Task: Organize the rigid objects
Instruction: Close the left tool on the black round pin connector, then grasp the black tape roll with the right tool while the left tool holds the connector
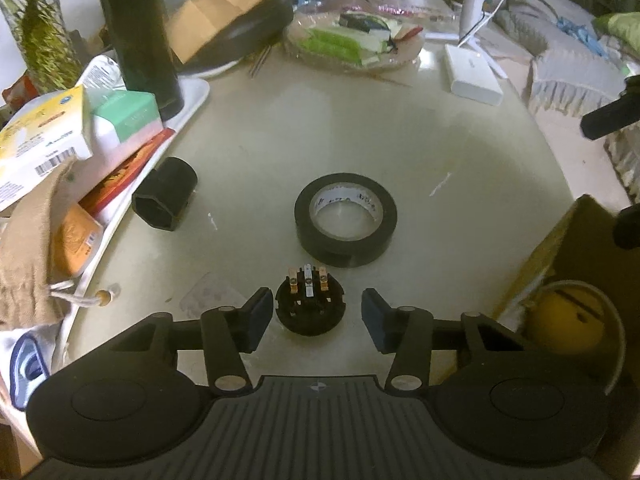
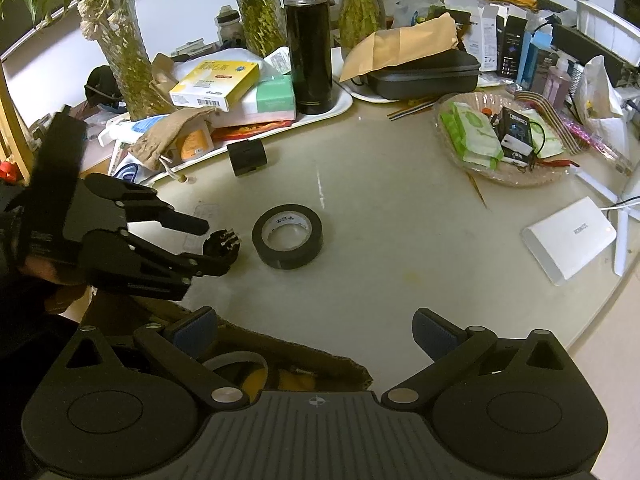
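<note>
1. Black round connector (image 1: 309,304) with metal pins stands on the tabletop (image 1: 440,152) between the pads of the left claw (image 1: 318,318), which stands open and clear of it; a tape roll (image 1: 346,219) lies just beyond.
2. Right claw (image 2: 314,334) hangs open and empty over the tabletop's near edge; the connector (image 2: 221,247) sits left of the tape roll (image 2: 287,236), inside the left claw (image 2: 218,246).

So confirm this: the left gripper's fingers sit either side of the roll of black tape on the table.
Wrong thing: the left wrist view shows the left gripper with its fingers either side of the small round black connector. The roll of black tape lies untouched beyond it on the table.
</note>
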Demonstrator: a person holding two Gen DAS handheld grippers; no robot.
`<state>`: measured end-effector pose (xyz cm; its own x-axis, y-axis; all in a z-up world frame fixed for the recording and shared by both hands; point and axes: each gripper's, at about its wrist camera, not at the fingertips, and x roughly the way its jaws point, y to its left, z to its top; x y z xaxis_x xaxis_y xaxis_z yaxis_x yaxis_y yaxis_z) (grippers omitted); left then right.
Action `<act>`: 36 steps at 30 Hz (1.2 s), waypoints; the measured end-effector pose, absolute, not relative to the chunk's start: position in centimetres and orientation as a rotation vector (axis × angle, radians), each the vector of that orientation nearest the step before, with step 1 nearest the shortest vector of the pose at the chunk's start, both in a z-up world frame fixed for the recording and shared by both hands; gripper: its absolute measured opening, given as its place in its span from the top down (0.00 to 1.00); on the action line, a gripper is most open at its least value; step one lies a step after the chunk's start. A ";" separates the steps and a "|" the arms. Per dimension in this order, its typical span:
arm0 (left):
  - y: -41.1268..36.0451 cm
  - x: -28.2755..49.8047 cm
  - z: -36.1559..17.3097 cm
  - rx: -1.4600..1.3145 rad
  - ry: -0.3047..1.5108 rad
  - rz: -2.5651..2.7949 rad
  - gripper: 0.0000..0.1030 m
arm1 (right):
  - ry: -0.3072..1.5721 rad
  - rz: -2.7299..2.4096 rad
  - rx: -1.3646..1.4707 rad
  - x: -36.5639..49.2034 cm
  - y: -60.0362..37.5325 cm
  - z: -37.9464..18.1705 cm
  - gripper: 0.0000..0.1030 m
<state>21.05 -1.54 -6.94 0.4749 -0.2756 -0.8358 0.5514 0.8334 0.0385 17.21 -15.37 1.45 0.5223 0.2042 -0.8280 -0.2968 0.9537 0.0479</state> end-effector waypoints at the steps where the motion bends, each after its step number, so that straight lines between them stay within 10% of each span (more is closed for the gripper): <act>1: -1.6 21.2 -7.1 0.322 0.955 -0.517 0.55 | 0.976 0.300 -0.101 17.2 -15.4 1.5 0.00; 36: -1.3 16.4 -1.6 0.288 0.772 -0.461 0.62 | 0.933 0.340 -0.152 20.2 -13.0 0.1 0.00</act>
<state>16.36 -1.33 -1.59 0.6251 -0.2925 -0.7237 0.4986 0.8630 0.0818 20.23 -12.98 0.05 0.5474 0.2203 -0.8073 -0.3509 0.9363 0.0176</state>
